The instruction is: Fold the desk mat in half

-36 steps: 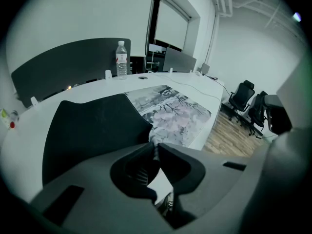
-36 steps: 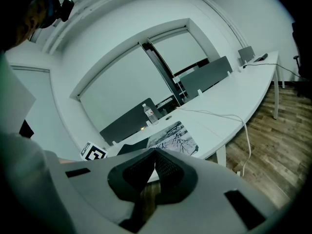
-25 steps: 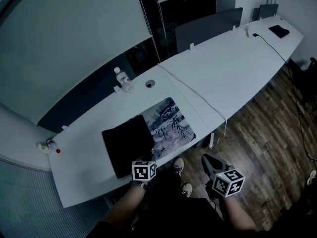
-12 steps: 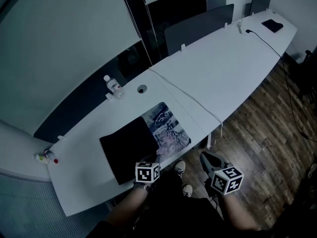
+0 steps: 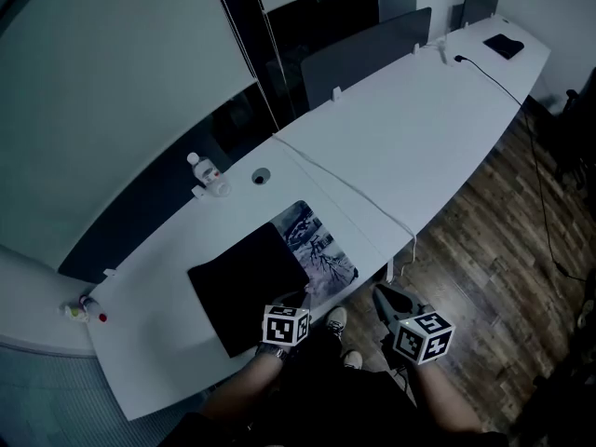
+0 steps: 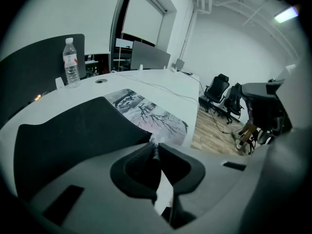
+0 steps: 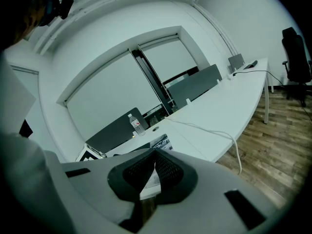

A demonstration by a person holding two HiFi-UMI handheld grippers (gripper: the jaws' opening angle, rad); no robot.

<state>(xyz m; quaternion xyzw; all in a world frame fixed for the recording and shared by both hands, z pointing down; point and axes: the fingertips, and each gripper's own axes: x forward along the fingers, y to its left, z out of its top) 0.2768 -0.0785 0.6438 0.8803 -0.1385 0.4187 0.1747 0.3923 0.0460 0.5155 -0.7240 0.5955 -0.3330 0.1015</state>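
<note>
Left gripper (image 6: 155,144): jaws nearly closed, pinching the near corner of the mat (image 6: 146,117) right at the tips. Thin stuff; it takes up almost no gap.

Left of these jaws lies the flap (image 6: 73,135), the mat's black underside turned up, matte and prob. rubbery, lying limp w/ a soft wavy edge. Ahead and a bit right is the printed face (image 6: 127,100), not yet covered – grey ink-wash branches on a pale ground.

So the fold looks about halfway. Next move, as I read it: carry the pinched corner on across the print to the mat's far short edge, keep it low so the sheet doesn't buckle, line up the edges, then let go.

Right gripper (image 7: 155,152): jaws tip to tip, nothing btwn them, off the near edge of the bench (image 6: 185,89) and over the floor (image 6: 209,130) – wood planks. It could pin the crease or square the far corner.

Bench is smooth, white, long and curved. Beyond the left jaws, past the mat, stands a clear plastic bottle (image 6: 71,62) w/ a red label. Ahead of the right jaws a thin cable (image 7: 203,129) crosses the bench and drops off its edge. Farthest off, office chairs (image 6: 219,89).
</note>
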